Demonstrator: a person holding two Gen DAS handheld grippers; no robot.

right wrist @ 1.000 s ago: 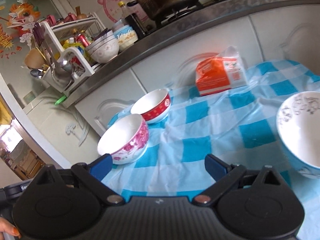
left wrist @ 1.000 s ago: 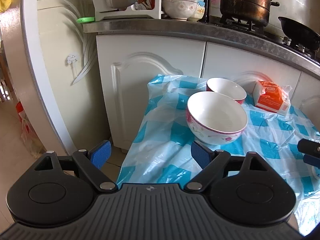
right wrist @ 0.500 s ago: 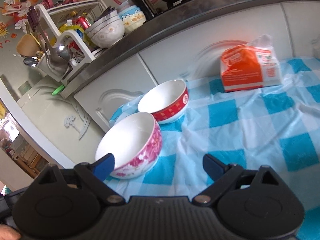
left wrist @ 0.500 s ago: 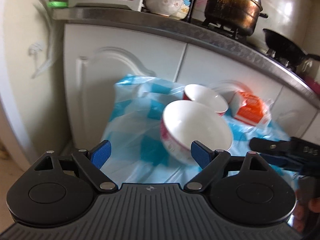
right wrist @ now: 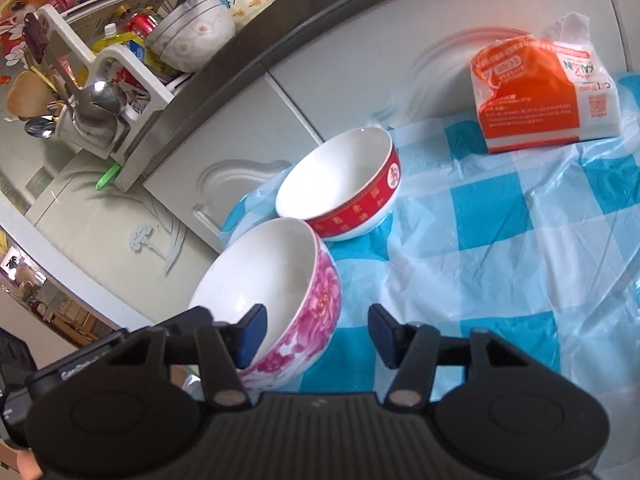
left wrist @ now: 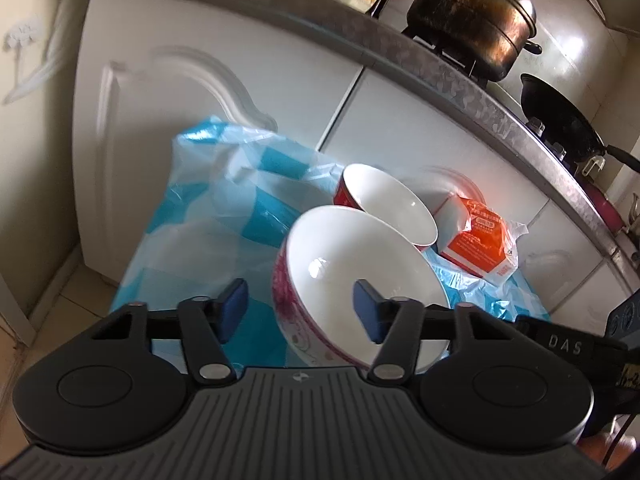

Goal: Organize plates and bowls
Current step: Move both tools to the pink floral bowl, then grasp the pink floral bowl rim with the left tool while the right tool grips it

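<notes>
My left gripper: fingers spread apart, straddling the left wall of the pink floral bowl; one pad outside the wall, the other over the white inside; I cannot tell whether either pad touches.

My right gripper: fingers likewise apart, straddling the same bowl's right wall, left pad over the inside, right pad outside above the cloth. Grips nothing.

Pink floral bowl: upright, mouth upward, near the left edge of the blue-and-white checked plastic tablecloth.

Red-banded bowl: upright, mouth upward, just behind the pink bowl; from the left wrist view their rims overlap, contact unclear.

Orange tissue pack: at the back of the cloth, against the white cabinet doors.

Above: grey countertop edge, blackened pot, black wok, dish rack with stacked bowls.
</notes>
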